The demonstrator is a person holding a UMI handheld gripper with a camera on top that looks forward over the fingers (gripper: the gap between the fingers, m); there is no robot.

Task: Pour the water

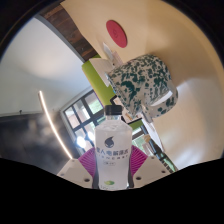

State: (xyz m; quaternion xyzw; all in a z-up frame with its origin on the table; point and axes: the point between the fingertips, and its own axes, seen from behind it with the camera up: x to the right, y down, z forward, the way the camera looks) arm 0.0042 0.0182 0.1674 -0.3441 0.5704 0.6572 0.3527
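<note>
Tipping gently matters: the gripper (116, 178) clamps the water bottle (115, 150). Keep its neck over the speckled cup (143, 82) just ahead.

Indoor room: window (80, 118), white walls (35, 60)

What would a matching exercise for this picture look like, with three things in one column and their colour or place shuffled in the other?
Things:
1. bottle
2. mug
3. round disc

Descriptions:
A. red, lying beyond the mug
B. white label, held between the fingers of the gripper
C. speckled green and white, just ahead of the fingers

Pairs: 1-B, 2-C, 3-A.
</note>
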